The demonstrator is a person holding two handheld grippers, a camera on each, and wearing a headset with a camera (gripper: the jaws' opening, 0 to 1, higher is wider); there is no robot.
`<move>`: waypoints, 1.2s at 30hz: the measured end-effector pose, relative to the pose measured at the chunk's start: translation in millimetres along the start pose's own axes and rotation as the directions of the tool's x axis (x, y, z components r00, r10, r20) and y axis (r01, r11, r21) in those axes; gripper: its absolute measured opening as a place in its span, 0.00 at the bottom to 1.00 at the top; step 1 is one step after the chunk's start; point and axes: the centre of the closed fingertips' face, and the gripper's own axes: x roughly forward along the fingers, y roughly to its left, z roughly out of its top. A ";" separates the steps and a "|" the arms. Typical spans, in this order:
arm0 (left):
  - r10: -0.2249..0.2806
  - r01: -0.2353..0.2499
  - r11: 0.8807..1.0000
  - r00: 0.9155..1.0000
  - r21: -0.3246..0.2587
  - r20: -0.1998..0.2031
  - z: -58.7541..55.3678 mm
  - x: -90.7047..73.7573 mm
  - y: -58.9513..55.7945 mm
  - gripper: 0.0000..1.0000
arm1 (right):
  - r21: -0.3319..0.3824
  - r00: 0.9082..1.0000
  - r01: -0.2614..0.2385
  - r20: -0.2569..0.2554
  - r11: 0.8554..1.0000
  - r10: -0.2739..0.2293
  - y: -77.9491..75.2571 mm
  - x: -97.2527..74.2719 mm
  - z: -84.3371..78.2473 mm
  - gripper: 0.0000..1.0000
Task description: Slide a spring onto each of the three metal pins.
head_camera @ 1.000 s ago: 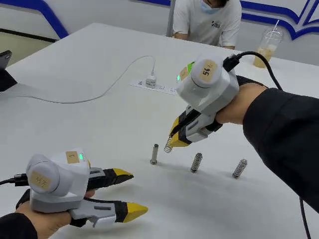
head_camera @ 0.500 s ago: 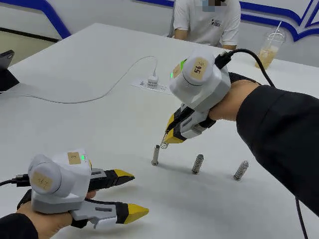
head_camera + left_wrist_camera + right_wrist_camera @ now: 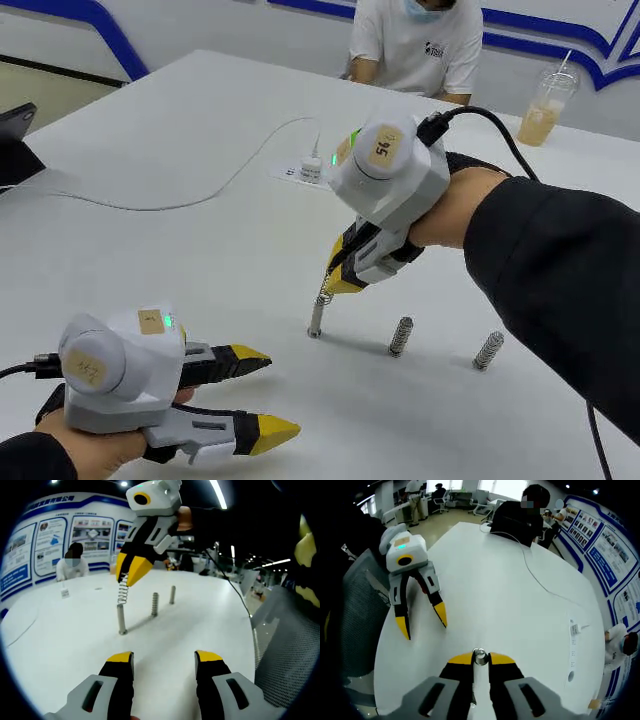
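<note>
2 spring-covered pins (image 3: 400, 336) stand upright; 3rd spring (image 3: 325, 292) touches top of bare pin (image 3: 316, 320).

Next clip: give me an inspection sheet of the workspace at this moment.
Surface: white table, plain.
Job's things: middle pin and right pin each wear a spring; third spring meets the top of the left pin.
Clutter: power strip; drink cup at the far edge.
Grippers: right gripper shut on the third spring; left gripper open, holding nothing.
Cables: white cable from the power strip; black cable from the right gripper.
Surroundings: seated person across the table; wall with blue stripes.
</note>
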 end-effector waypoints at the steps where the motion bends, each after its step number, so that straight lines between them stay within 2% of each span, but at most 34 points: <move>1: 0.000 0.000 1.000 1.000 0.000 0.000 -0.1 0.0 0.0 0.50 | 0.000 1.000 -0.001 0.000 1.000 0.001 0.0 0.1 0.3 0.12; 26: 0.008 -0.008 1.000 1.000 -0.009 0.010 -0.8 -0.3 3.9 0.49 | 0.007 0.999 -0.024 -0.021 1.000 0.025 -1.1 10.4 -2.0 0.12; 36: 0.010 -0.010 1.000 1.000 -0.011 0.011 -1.4 -0.3 5.2 0.49 | 0.007 0.998 -0.042 -0.042 0.999 0.042 1.3 19.4 -4.8 0.12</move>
